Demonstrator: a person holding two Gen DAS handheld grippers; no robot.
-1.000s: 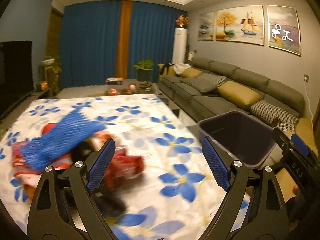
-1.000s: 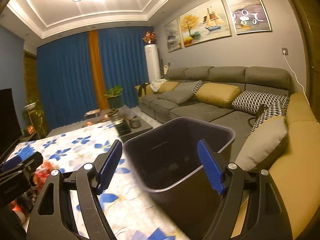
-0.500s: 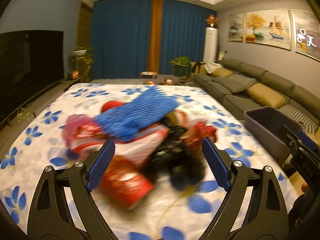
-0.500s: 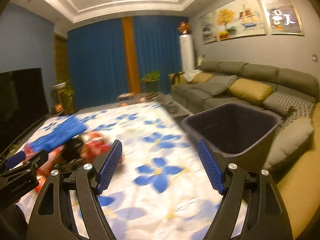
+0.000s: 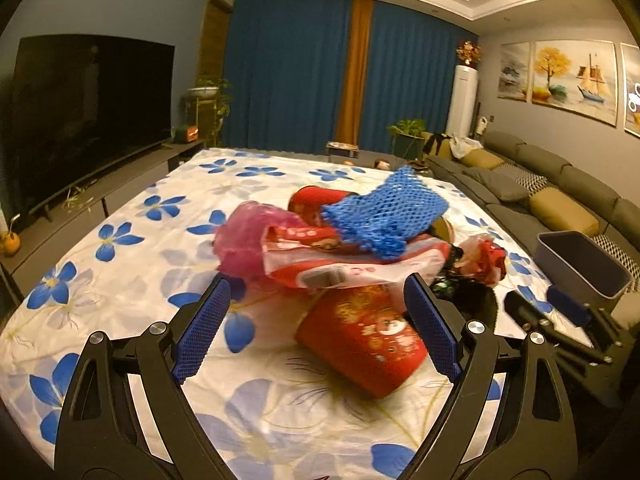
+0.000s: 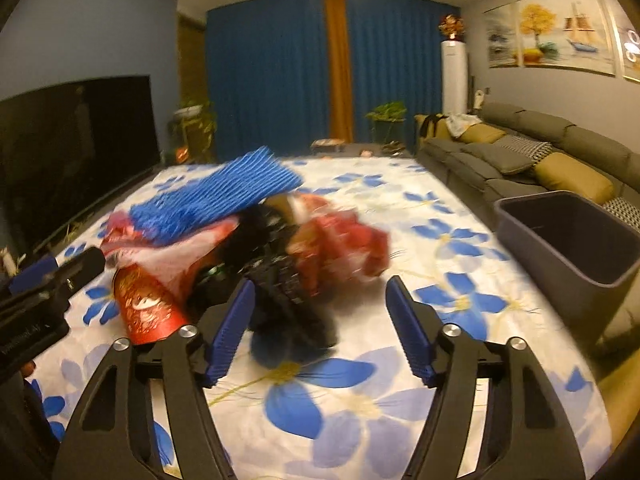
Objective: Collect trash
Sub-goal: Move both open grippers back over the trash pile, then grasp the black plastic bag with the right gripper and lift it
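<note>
Your two wrist cameras look slightly downward, side by side, close over the trash pile (image 5: 360,248) (image 6: 248,240), which both views share.

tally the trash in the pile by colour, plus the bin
blue foam net: 1
pink bag: 1
red and white wrapper: 1
red cup: 1
black trash: 1 clump, blurred
grey bin: 1
total: 6

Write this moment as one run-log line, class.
left gripper: open, empty | right gripper: closing, nothing gripped | trash pile: on table | bin: beside table
</note>
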